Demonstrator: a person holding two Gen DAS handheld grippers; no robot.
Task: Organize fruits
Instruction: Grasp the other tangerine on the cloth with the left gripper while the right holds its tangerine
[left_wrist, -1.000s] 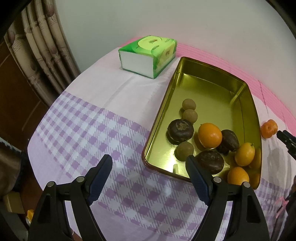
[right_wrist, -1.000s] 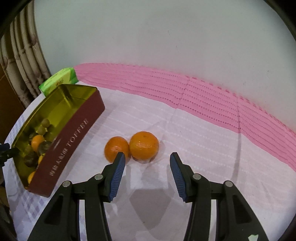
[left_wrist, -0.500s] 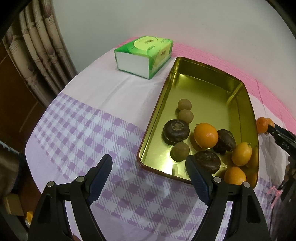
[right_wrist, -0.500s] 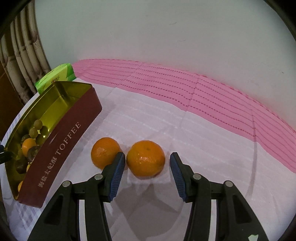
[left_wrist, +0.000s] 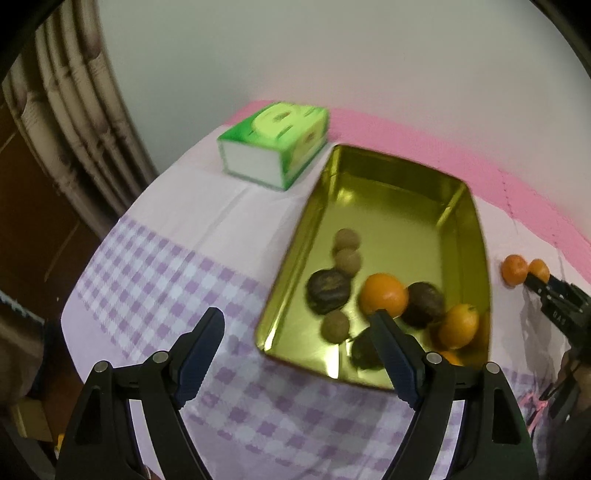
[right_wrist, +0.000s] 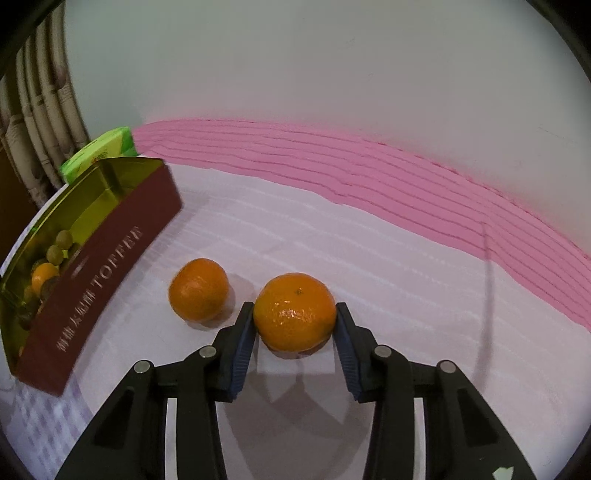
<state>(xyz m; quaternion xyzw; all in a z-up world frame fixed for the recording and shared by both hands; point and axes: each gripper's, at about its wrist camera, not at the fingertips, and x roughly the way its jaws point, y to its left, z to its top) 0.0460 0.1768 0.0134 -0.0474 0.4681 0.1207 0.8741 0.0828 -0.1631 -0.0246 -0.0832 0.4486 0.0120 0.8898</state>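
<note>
The right gripper (right_wrist: 294, 325) has its blue ribbed fingers (right_wrist: 242, 347) pressed against a glossy round mandarin (right_wrist: 294, 315) on the cloth-covered worktop (right_wrist: 369, 280). A second mandarin (right_wrist: 198, 289) sits just left, near the maroon toffee tin (right_wrist: 99, 280). The left gripper (left_wrist: 297, 354) hovers spread and empty before the tin's gold interior.

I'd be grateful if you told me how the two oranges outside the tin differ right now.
The nearer orange sits between the right gripper fingers, pads at both sides; the farther orange lies free, beside the tin. The nearer one looks bigger and flatter, though it is closer to the camera; the farther one looks rounder. Both rest on the tablecloth and are the same bright orange.
</note>
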